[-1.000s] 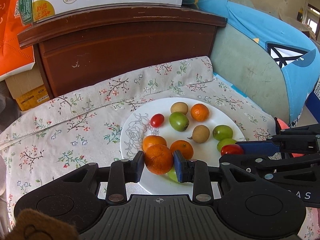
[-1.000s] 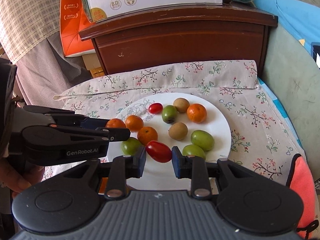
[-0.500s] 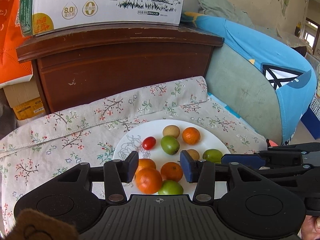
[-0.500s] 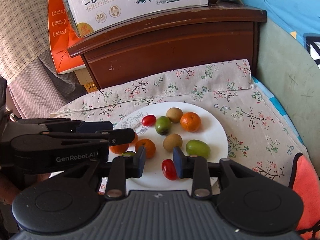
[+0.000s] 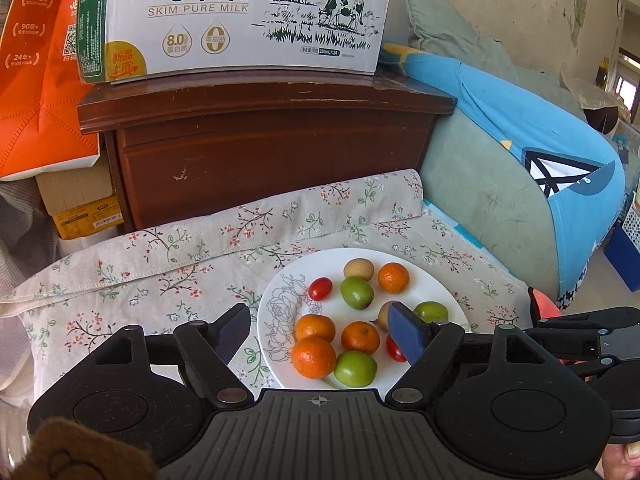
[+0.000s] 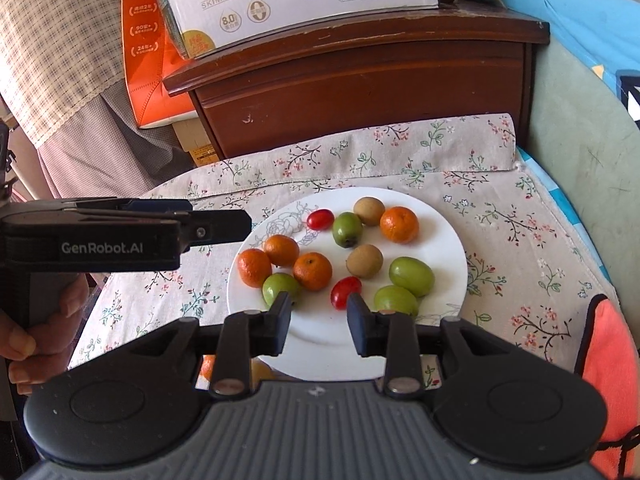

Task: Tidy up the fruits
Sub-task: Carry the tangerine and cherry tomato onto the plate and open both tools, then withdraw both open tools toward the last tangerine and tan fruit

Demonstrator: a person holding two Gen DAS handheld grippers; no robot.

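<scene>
1. Above the near rim of the plate (image 5: 436, 280), the left hand-held gripper (image 5: 320, 332) has just been opening; its jaws stand wide with nothing between the pads, and the oranges lie free on the plate below.
2. Just beside it, the right hand-held gripper (image 6: 318, 316) hovers over the plate's near edge, jaws slightly parted and gripping nothing; a red tomato (image 6: 345, 292) lies just beyond its right finger, apart from it.
3. On the plate, three oranges (image 6: 282, 250) cluster at the left with a green fruit (image 6: 280, 288); a fourth orange (image 6: 399, 224), two brown fruits (image 6: 364, 261), more green ones and a second tomato (image 6: 320, 219) lie further back and right.
4. The plate rests on a floral cloth (image 6: 500, 216) before a wooden cabinet (image 6: 360, 80) carrying a milk carton (image 5: 240, 16).
</scene>
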